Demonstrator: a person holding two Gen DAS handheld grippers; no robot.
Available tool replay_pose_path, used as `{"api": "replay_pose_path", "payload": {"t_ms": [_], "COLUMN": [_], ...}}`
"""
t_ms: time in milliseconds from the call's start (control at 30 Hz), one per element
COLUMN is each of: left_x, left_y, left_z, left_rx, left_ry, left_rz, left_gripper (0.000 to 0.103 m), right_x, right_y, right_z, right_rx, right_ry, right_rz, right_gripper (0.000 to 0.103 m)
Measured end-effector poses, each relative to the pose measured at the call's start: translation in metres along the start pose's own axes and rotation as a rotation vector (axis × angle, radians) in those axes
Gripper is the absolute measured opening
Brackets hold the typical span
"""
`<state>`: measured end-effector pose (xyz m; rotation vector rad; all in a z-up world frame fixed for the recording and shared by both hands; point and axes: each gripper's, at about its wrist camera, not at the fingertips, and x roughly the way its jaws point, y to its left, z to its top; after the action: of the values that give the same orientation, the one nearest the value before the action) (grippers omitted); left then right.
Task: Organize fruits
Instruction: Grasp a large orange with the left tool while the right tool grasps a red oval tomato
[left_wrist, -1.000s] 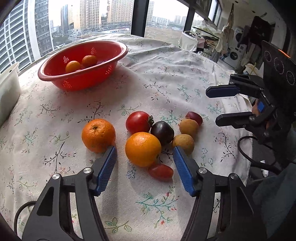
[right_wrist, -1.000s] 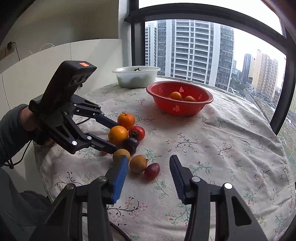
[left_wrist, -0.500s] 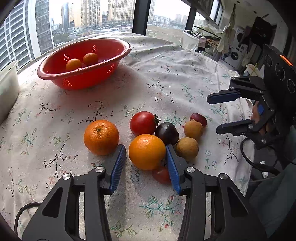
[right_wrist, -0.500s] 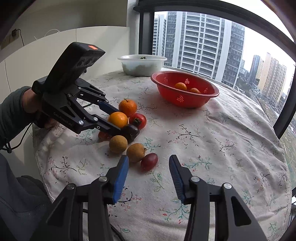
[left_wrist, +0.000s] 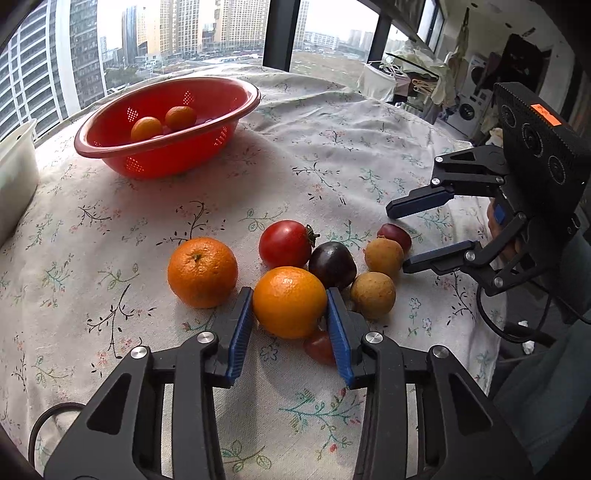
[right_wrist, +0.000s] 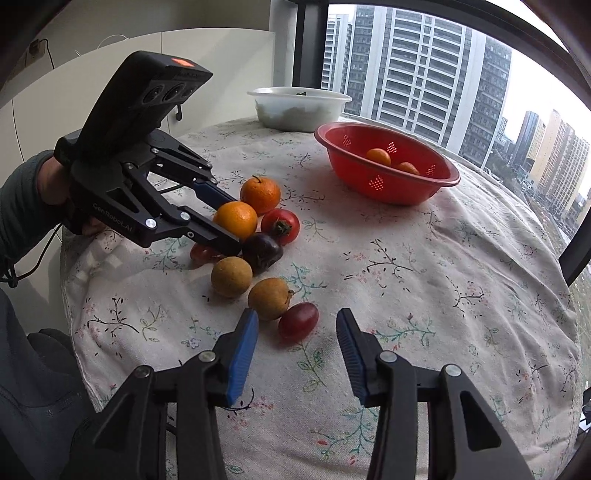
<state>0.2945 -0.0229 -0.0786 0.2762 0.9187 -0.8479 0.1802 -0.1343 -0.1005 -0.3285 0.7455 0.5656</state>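
Round table's floral cloth (left_wrist: 332, 147) bears loose fruit (left_wrist: 202, 272), red colander (left_wrist: 166, 125), white tub (right_wrist: 299, 107).

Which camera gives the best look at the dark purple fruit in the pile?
The left wrist view shows the dark purple fruit best: close and almost whole, behind the orange that sits between the left gripper fingers. In the right wrist view it is smaller, and a left gripper finger hides part of it.

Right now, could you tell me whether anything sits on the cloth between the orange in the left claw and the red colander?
Nothing visible: only bare tablecloth lies between the orange and the red colander; a second orange sits off to the side.
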Motion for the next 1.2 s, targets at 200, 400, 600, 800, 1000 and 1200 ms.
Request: {"api": "replay_pose_path", "payload": {"t_ms": [200,400,600,800,1000,1200], "left_x": [-0.001,-0.002,-0.003,-0.003,-0.003,-0.005], "left_y": [0.001,0.001,0.001,0.001,0.001,0.001], "left_z": [-0.001,-0.002,-0.003,-0.003,-0.004,-0.004], "left_rx": [-0.003,-0.002,-0.001,-0.003,-0.003,-0.006], "left_ry": [-0.005,-0.006,-0.006,-0.007,-0.008,-0.015], "left_rz": [-0.006,-0.009,-0.011,-0.014,-0.014,-0.013], "left_gripper": [0.037,0.037,0.037,0.037,0.037,0.037], "right_x": [0.009,0.012,0.014,0.018,0.017,0.012], "right_y": [-0.006,-0.008,-0.002,0.004,0.007,0.005], "right_z": [0.002,0.002,0.006,0.010,0.008,0.007], "right_rx": [-0.020,-0.043,-0.129,-0.199,-0.207,-0.194], "right_ry": [0.030,0.043,0.048,0.056,0.055,0.040], "right_rz": [0.029,0.050,0.057,0.060,0.076,0.066], "right_gripper": [0.042,0.039,0.039,0.035,0.028,0.028]}}
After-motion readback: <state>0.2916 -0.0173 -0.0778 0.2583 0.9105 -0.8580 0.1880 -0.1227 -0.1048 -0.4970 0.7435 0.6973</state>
